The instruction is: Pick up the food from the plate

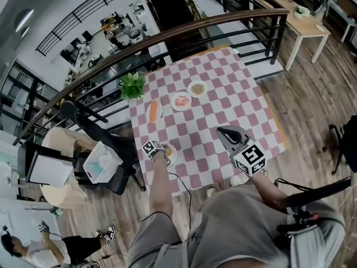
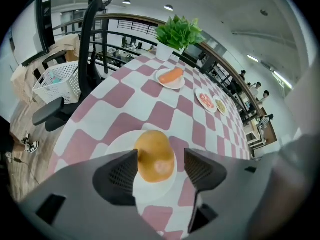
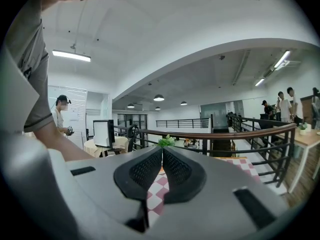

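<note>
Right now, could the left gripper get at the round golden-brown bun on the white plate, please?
Probably yes: the left gripper straddles the round golden-brown bun on its white plate, jaws apart on either side, and nothing else blocks it.

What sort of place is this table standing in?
Probably an open-plan office, on a mezzanine: a curved railing runs behind the checked table, with office desks on the floor beyond it.

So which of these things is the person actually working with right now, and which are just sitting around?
In use: left gripper, jaws open around the round golden bun; the white plate under it.

Just there: orange food, pink food and beige food farther off (perhaps later turns); potted plant; office chair; white basket; right gripper, shut, holding nothing.
</note>
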A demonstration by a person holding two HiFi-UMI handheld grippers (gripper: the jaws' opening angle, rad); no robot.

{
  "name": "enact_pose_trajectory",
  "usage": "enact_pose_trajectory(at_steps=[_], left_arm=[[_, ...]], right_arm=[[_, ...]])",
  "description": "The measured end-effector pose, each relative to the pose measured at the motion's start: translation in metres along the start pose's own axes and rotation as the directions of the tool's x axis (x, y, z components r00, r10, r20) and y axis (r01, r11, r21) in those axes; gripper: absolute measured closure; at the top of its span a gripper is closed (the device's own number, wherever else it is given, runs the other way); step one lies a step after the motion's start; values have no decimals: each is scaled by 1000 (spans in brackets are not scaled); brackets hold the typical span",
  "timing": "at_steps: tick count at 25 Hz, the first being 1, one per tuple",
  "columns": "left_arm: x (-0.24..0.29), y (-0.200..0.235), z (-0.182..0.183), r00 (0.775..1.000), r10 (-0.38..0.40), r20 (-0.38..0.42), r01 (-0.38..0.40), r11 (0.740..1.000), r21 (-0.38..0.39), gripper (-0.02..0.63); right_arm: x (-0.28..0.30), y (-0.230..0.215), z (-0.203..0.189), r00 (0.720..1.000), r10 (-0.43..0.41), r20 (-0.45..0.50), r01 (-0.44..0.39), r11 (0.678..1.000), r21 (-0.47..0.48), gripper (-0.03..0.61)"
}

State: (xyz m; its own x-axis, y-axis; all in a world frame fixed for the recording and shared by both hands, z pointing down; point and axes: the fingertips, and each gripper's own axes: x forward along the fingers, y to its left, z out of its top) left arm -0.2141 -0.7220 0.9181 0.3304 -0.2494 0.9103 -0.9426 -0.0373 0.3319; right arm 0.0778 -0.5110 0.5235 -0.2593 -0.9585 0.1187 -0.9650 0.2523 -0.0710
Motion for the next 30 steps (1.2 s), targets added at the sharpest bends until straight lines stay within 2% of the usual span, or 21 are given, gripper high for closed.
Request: enact_pose_trajectory(at_steps=[4, 9, 11, 14, 21, 28, 30], left_arm=[[20, 14, -9, 997, 32, -68, -32, 999, 5, 308], [48, 1, -31, 981, -79, -178, 62, 993, -102, 270], [50, 3, -33, 980, -45, -196, 25, 994, -105, 258], [54, 4, -33, 974, 30, -226, -39, 999, -34, 258], [54, 5, -34, 978, 90, -188, -94, 996, -11, 259], [52, 4, -32, 984, 59, -170, -40, 993, 114, 261], [49, 2, -41, 989, 26, -143, -12, 995, 95, 261]], right_arm=[[2, -5, -3, 1000, -14, -15, 14, 1000, -2, 563], [-2, -14, -13, 998, -48, -46, 48, 999, 4, 563], [-3, -19, -16, 996, -64, -57, 64, 998, 4, 563], [-3, -26, -17, 995, -85, -60, 85, 996, 6, 563], [2, -31, -18, 995, -83, -63, 83, 996, 8, 563], [7, -32, -19, 996, -56, -65, 58, 998, 22, 563], [6, -34, -21, 996, -44, -72, 46, 999, 26, 563]])
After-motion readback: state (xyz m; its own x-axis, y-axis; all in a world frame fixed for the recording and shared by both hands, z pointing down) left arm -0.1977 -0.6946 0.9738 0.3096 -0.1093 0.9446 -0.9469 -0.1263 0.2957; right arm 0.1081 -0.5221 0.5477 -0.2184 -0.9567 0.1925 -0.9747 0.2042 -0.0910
